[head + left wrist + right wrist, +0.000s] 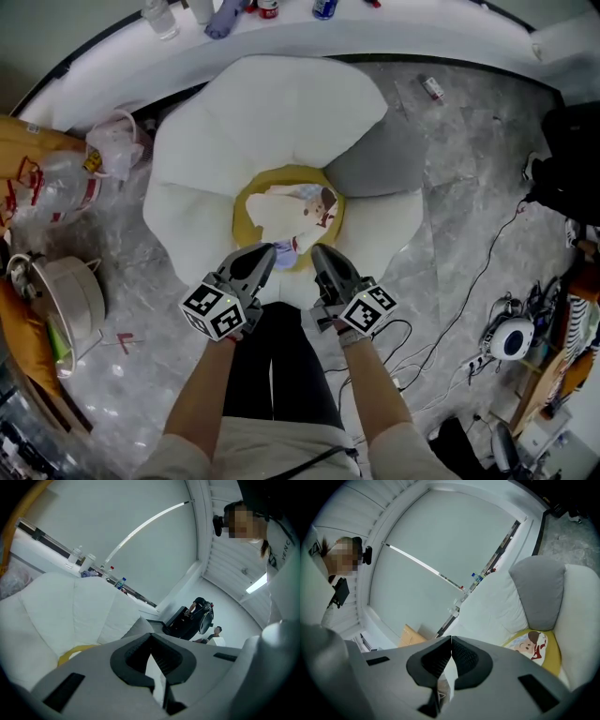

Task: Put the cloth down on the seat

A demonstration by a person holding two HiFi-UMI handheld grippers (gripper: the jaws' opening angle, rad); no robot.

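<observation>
A white cloth [292, 214] with a cartoon print spreads over the round yellow seat [246, 202] of a white petal-shaped chair [272, 112]. My left gripper [263, 253] and right gripper [322, 251] sit side by side at the cloth's near edge. The left gripper view has my left gripper [151, 649] shut on a fold of white cloth [155, 673]. My right gripper [451, 642] is likewise shut on a strip of cloth [448, 674], which hangs below the pads. Beyond it the printed cloth [530, 645] lies on the yellow seat [551, 660].
A grey cushion [377, 165] leans against the chair's right side. Plastic bags [67, 180] and a round white basin [67, 292] are on the floor at the left. Cables and a white device [512, 338] lie at the right. Bottles stand on the back ledge [225, 15].
</observation>
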